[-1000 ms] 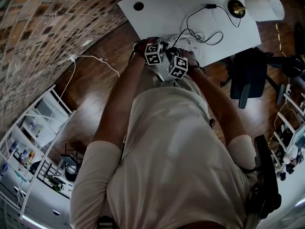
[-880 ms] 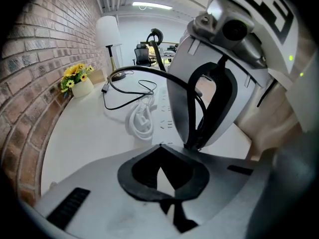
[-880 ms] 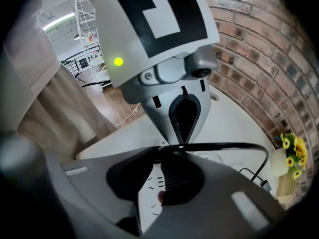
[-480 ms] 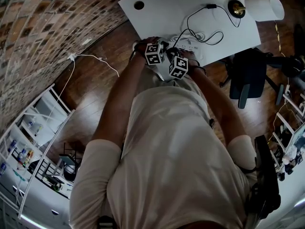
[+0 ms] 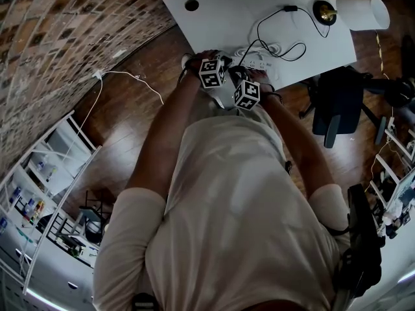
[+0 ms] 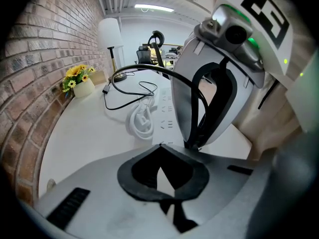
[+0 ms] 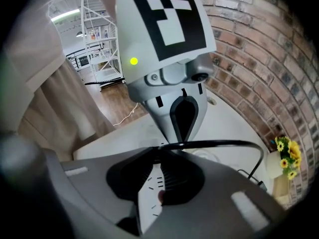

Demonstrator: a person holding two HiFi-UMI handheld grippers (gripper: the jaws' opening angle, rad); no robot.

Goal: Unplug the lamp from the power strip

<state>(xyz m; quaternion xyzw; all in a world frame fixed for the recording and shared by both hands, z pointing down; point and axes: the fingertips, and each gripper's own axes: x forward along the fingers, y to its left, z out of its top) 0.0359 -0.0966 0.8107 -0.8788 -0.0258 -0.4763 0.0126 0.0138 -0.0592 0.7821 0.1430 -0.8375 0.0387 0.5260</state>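
A white power strip [image 5: 258,63] lies near the white table's [image 5: 214,18] front edge. The lamp [image 5: 353,8] stands at the far right, and its black cord [image 5: 279,44] loops back to the strip. In the right gripper view, my right gripper [image 7: 160,148] has its jaws partly closed where the cord [image 7: 224,144] ends, gripping the lamp's plug, which is mostly hidden. The strip [image 7: 148,195] shows between the jaws below. My left gripper [image 6: 159,148] is shut and empty, with its tip over the near end of the strip [image 6: 167,117], right beside the right gripper [image 6: 195,144].
A coiled white cable [image 6: 141,123] lies against the strip's left side. A pot of yellow flowers [image 6: 79,81] stands by the brick wall [image 6: 30,73]. A black office chair [image 5: 337,102] is beyond the table's right edge. The table has a round cable hole [image 5: 192,6].
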